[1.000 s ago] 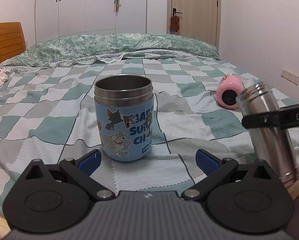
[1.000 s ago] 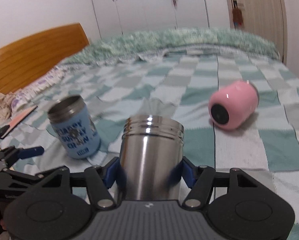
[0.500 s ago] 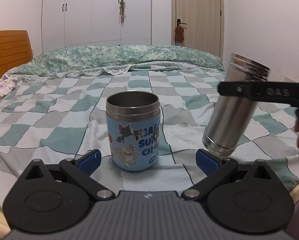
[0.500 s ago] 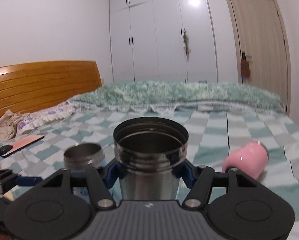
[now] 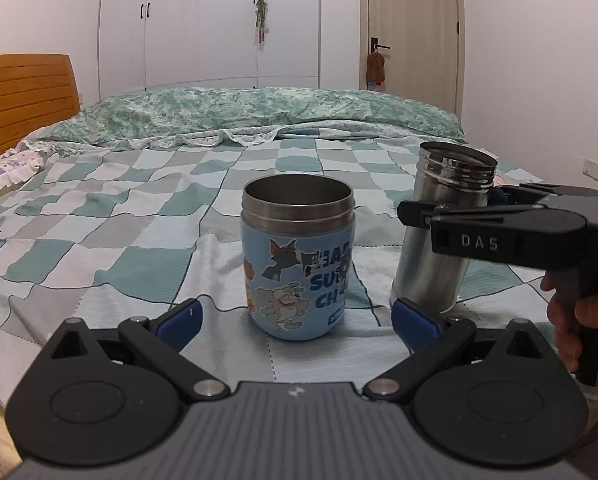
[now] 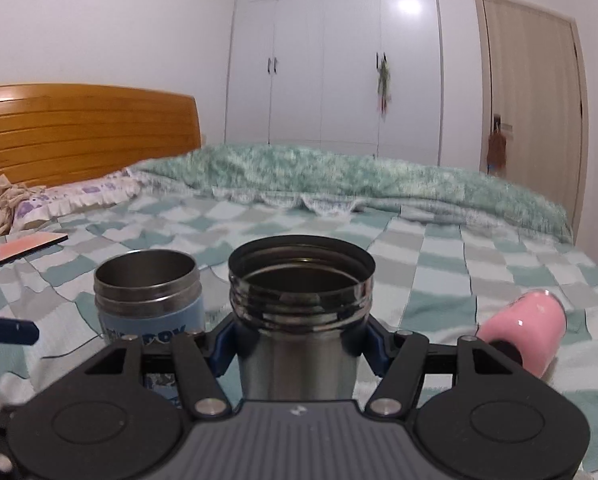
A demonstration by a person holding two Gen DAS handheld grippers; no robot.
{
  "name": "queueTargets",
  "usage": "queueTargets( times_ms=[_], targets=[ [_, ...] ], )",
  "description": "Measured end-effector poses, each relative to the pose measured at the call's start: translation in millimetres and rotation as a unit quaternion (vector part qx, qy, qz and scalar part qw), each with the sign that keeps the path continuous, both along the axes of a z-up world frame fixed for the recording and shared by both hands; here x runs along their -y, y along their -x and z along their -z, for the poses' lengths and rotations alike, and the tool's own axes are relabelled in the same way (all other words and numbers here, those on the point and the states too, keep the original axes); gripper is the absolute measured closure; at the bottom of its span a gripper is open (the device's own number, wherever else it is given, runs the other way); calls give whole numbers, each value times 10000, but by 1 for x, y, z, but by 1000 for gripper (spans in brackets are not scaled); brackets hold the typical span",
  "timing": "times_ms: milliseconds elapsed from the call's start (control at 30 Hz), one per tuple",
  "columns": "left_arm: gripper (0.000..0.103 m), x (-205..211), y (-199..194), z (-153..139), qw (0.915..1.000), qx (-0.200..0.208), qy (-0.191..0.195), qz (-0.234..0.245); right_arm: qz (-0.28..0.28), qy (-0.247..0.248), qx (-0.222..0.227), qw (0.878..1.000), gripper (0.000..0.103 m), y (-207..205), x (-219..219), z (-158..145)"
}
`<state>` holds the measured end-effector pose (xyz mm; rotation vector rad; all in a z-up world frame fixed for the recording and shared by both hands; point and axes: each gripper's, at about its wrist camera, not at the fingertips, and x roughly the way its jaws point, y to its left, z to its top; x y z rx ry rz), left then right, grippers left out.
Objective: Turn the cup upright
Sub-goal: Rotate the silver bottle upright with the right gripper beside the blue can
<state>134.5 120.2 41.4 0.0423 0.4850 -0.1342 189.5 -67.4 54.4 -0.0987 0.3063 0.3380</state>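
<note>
Steel cup (image 6: 299, 320), mouth up and nearly upright, sitting clamped in right gripper (image 6: 299, 340) at lower centre. Left gripper (image 5: 295, 318) gaping wide around nothing. Standing upright just left: blue cartoon cup (image 6: 149, 300). Lying sideways at lower right: pink cup (image 6: 527, 328), on checkered bed (image 6: 439, 264).

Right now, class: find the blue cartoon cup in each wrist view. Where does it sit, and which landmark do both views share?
Left wrist: the blue cartoon cup stands upright at centre, between the open fingers.
Right wrist: the same cup is left of centre, beside the held steel cup.
Shared landmark: the white wardrobe behind the bed.
</note>
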Motion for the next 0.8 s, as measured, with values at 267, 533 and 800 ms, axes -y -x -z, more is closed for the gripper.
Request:
queueTargets(
  times_ms=[267,533,800],
  targets=[
    [0,-3,0,1,10000,13,0,-40,-14,165,78,9998,41,7,-8,0],
    [0,-3,4,-3,9999,79,0,-86,-17,94,90,9999,22,13,-5,-7],
    [0,6,17,-16,9997,238,-15,-59,13,-60,330,9994,0,36,10,-19]
  ],
)
